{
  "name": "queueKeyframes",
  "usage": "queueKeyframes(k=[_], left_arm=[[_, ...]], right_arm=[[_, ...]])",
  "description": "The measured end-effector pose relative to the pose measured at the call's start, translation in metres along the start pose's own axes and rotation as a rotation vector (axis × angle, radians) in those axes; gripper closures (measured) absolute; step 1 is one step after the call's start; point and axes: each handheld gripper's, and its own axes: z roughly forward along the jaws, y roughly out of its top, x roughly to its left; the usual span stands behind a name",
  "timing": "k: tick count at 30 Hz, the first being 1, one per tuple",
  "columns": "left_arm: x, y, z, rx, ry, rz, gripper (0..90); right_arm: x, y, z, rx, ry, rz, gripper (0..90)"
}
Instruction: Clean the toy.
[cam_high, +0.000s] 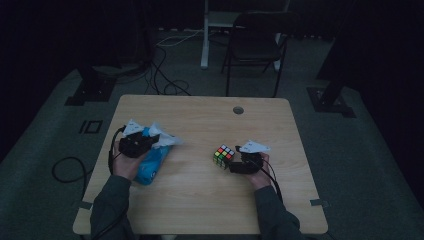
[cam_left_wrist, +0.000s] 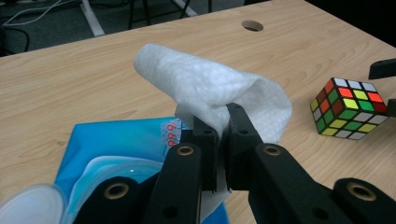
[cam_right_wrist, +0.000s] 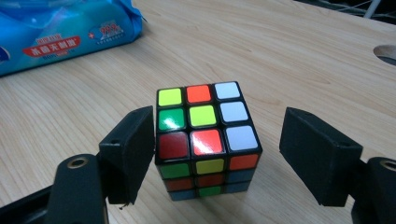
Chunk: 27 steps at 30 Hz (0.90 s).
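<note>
While I watch from the high view, both hands sit low on the pale wooden table (cam_high: 200, 200).
Left gripper: my left gripper (cam_left_wrist: 219, 126) has its jaws pinched tight on a white crumpled wet wipe (cam_left_wrist: 210, 88); the sheet bulges up and over the jaw tips, and a bit hangs below them.
Wipe pack: blue soft plastic pack of wipes (cam_left_wrist: 116, 144) lies flat on the table, directly under the left gripper; I see its flap lifted at the near corner. In the high view the pack (cam_high: 150, 167) is at the table's left side, partly under the hand.
Right gripper: my right gripper (cam_right_wrist: 217, 144) stands half open, jaws either side of the cube; left jaw looks just at the cube's side, right jaw has a clear gap. Not gripping.
Cube: multicoloured 3x3 puzzle cube (cam_right_wrist: 205, 135) sits on the table between those jaws; in the high view the cube (cam_high: 224, 155) is right of centre, well apart from the pack.
Table hole: round cable hole (cam_high: 238, 110) near the far edge.
</note>
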Motion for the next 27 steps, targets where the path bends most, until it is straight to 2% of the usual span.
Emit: queueKeyframes(k=[10, 15, 24, 27], left_arm=[[-0.009, 0.003, 0.008, -0.005, -0.032, 0.001, 85.9], [-0.016, 0.004, 0.016, -0.001, -0.052, 0.009, 85.9], [-0.025, 0.008, 0.024, 0.006, -0.076, 0.026, 85.8], [-0.027, 0.008, 0.026, 0.009, -0.082, 0.027, 85.8]], right_arm=[[0.003, -0.002, 0.008, 0.027, 0.021, -0.028, 21.9], [0.007, -0.002, 0.017, 0.052, 0.009, -0.05, 21.6], [0.007, -0.004, 0.029, 0.084, 0.009, -0.058, 25.2], [0.008, -0.006, 0.031, 0.091, 0.001, -0.071, 29.1]])
